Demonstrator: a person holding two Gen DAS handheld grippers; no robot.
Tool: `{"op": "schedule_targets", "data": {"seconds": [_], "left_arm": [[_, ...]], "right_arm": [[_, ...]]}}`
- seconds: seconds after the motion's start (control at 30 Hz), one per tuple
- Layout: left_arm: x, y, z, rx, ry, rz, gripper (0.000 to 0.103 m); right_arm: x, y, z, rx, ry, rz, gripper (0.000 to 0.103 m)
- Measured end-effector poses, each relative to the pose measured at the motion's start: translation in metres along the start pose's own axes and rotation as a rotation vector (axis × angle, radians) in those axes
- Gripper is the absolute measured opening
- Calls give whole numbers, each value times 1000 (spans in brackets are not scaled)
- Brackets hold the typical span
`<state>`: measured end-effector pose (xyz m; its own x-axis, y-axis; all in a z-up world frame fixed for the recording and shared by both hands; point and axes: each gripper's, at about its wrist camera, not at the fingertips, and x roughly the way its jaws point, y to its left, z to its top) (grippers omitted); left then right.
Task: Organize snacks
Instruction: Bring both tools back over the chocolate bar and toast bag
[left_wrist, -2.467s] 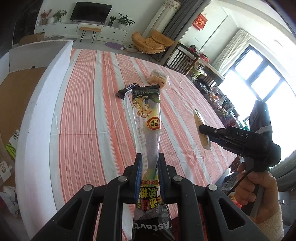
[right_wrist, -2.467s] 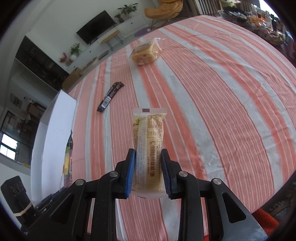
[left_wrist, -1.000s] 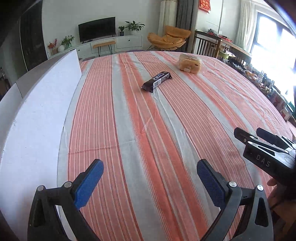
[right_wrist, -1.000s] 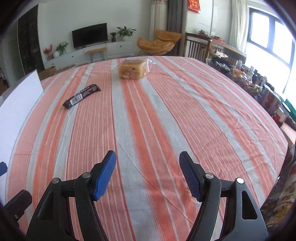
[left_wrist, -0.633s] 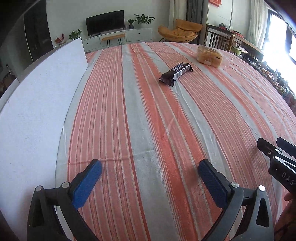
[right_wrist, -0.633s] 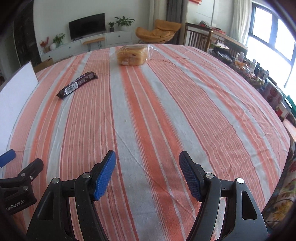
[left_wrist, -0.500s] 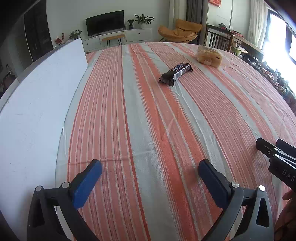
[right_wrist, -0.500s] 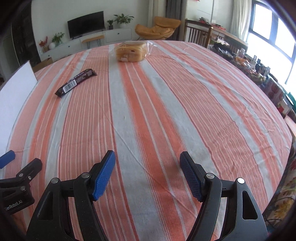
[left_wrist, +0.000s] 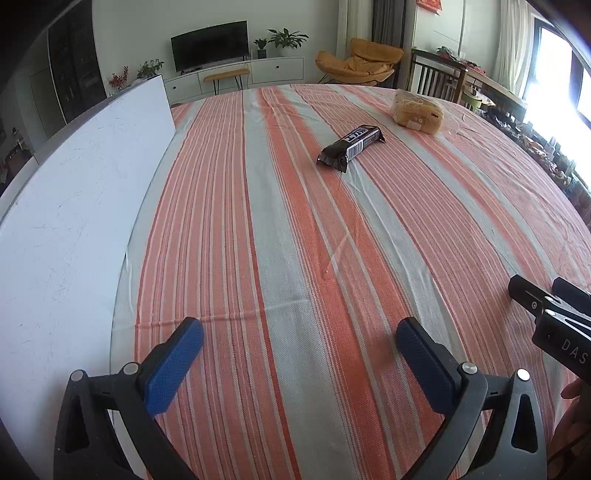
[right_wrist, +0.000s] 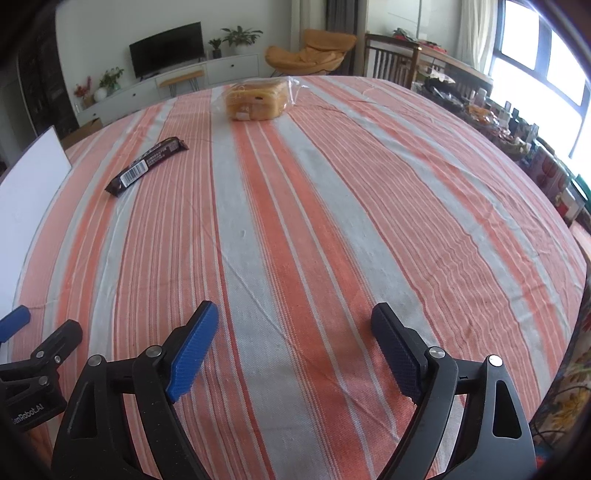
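Two snacks: dark bar (left_wrist: 350, 147), bagged bread (left_wrist: 418, 110); left tool (left_wrist: 299, 360), right tool (right_wrist: 295, 350) agape, empty.

tablecloth (left_wrist: 295, 229): orange and grey stripes
snack bar (left_wrist: 351, 147): dark brown wrapper
bread bag (right_wrist: 256, 98): yellow-orange
board (left_wrist: 66, 206): white
pads (right_wrist: 192, 354): blue

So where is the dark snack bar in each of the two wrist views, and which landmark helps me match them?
Left wrist view: dark snack bar lies upper centre-right on the striped tablecloth.
Right wrist view: it lies upper left.
Shared landmark: the bagged bread, farther away than the bar in both views.
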<state>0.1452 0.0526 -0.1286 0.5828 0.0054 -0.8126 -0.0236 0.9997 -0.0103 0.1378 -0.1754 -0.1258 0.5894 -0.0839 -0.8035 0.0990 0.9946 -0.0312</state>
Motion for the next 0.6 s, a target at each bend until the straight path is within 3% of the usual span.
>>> {"op": "schedule_targets", "data": {"seconds": [0.1, 0.23, 0.37, 0.53, 0.6], "left_arm": [[0, 0, 1, 5, 5, -3, 103], [-1, -7, 20, 32, 137, -66, 102], [-14, -32, 64, 102, 70, -93, 102], [35, -47, 125, 121, 102, -83, 100], [57, -46, 143, 120, 113, -67, 88]], "right_arm": [[0, 0, 0, 0, 0, 0, 88], [0, 0, 0, 0, 0, 0, 88], [1, 1, 0, 0, 2, 6, 90], [2, 2, 0, -4, 4, 13, 91], [1, 1, 0, -7, 4, 16, 91]]}}
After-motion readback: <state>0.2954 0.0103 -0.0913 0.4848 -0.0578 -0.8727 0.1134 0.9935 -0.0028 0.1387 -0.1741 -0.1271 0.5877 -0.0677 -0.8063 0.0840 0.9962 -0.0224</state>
